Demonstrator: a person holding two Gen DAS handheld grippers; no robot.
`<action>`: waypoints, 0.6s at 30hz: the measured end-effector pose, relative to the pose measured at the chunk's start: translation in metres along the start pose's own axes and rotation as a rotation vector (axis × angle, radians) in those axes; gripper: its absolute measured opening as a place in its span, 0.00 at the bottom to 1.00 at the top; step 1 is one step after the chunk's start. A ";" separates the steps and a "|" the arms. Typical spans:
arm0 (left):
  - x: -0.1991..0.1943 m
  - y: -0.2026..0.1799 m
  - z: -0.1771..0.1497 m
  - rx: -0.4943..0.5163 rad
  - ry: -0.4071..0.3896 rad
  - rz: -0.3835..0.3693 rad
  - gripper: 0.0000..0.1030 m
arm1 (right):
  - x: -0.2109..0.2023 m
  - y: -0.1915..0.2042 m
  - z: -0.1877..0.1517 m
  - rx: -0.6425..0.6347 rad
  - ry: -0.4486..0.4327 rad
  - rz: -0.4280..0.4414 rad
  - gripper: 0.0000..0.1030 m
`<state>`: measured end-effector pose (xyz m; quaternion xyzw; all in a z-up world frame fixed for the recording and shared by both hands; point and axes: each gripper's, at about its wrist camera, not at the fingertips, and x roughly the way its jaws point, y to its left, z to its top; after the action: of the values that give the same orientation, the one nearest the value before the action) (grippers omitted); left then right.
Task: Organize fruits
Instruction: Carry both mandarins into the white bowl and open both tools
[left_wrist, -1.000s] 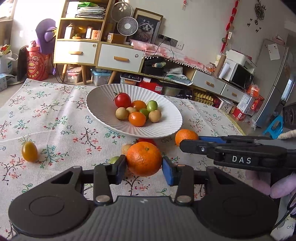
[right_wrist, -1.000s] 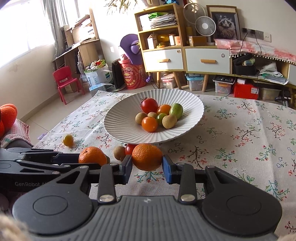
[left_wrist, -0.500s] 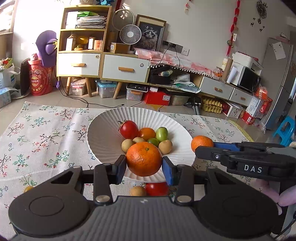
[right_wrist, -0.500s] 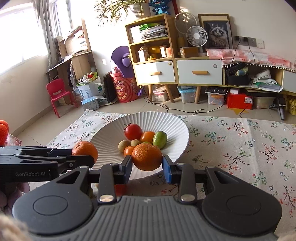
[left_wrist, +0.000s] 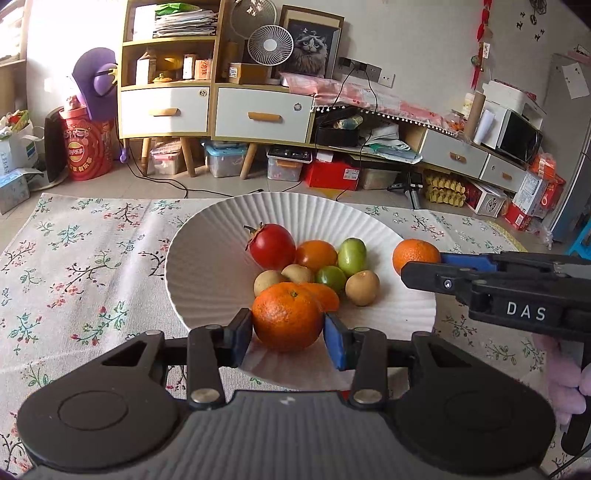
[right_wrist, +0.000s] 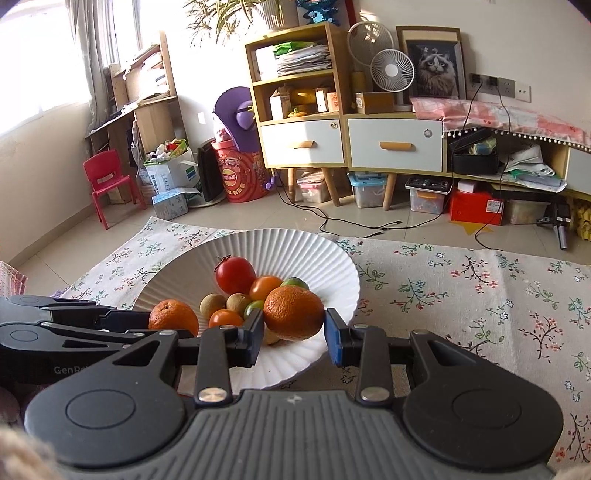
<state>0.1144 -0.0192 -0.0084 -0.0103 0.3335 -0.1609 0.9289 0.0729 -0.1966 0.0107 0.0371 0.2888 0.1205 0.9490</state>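
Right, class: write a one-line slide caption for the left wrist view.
Left gripper holds a round orange mandarin above the ribbed white plate of mixed fruit.

Left gripper (left_wrist: 288, 334) clamping orange (left_wrist: 287, 316), over white bowl (left_wrist: 207, 254)

Lived-in home living room: wooden shelf unit (right_wrist: 301, 96) with drawers, framed cat picture (right_wrist: 436, 68), desk fan (right_wrist: 392, 71), child's red chair (right_wrist: 107, 181) (toys nearby), microwave (left_wrist: 517, 134).

Small fruits (left_wrist: 314, 269) in bowl (left_wrist: 207, 258) on tablecloth (left_wrist: 74, 266).
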 end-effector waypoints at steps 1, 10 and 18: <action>0.002 0.000 0.000 0.005 0.000 0.001 0.38 | 0.002 0.000 -0.001 -0.004 0.002 -0.001 0.31; 0.007 0.001 0.002 0.006 -0.020 0.007 0.39 | 0.009 0.000 -0.001 -0.026 0.013 -0.005 0.31; 0.000 0.004 0.004 -0.012 -0.044 -0.018 0.42 | 0.007 -0.002 0.001 -0.014 0.002 -0.001 0.36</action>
<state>0.1182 -0.0156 -0.0063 -0.0226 0.3140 -0.1669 0.9344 0.0792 -0.1972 0.0073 0.0303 0.2892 0.1223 0.9490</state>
